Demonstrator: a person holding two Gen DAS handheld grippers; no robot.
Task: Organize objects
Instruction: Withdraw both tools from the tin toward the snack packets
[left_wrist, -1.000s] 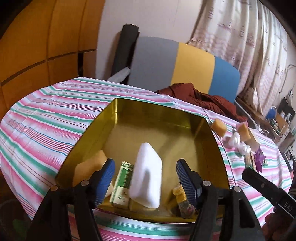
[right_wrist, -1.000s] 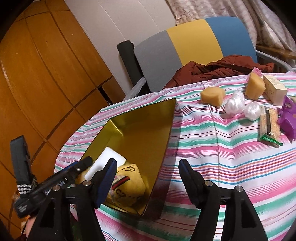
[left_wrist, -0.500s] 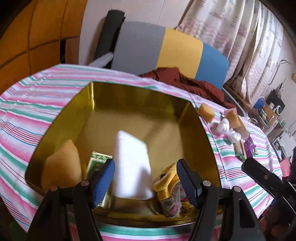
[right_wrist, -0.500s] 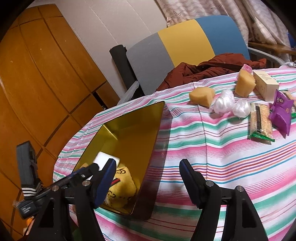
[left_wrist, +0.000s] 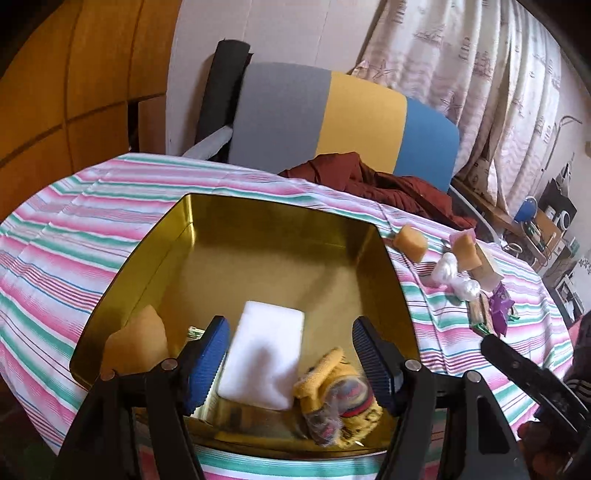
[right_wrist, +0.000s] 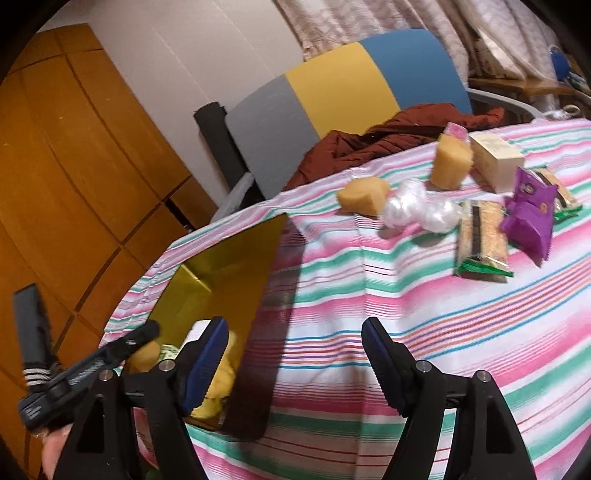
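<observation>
Both tongs are spread w/ nothing between the pads. Your left tongs (left_wrist: 290, 363) hang over the near end of the gold tin (left_wrist: 258, 214), jaws wide, framing but not touching the white foam block (left_wrist: 264, 354) and the yellow sock bundle (left_wrist: 334, 391) that already lie in there, along w/ a tan sponge (left_wrist: 135, 341) in the near-left corner. Your right tongs (right_wrist: 295, 358) have just been opening, empty, over bare striped cloth on the desk (right_wrist: 406, 332), just right of the tin's right wall.

What the next move turns on, as I read it: the loose stuff lies ahead and to the right of your right tongs, well apart from the tin. Nearest is the snack bar pack (right_wrist: 480, 240), long axis running roughly away from you, so the jaws as they stand would straddle its short width w/o much wrist roll. Beyond it: purple pouch (right_wrist: 530, 218), two white plastic wads (right_wrist: 421, 210), a tan sponge (right_wrist: 364, 195), a second upright sponge (right_wrist: 450, 162), a cream box (right_wrist: 495, 160).

Right hand is clearly nearer that cluster; left sits on the tin side, far from it. So right does the pick, I'd say, then carries back left to the tin.
</observation>
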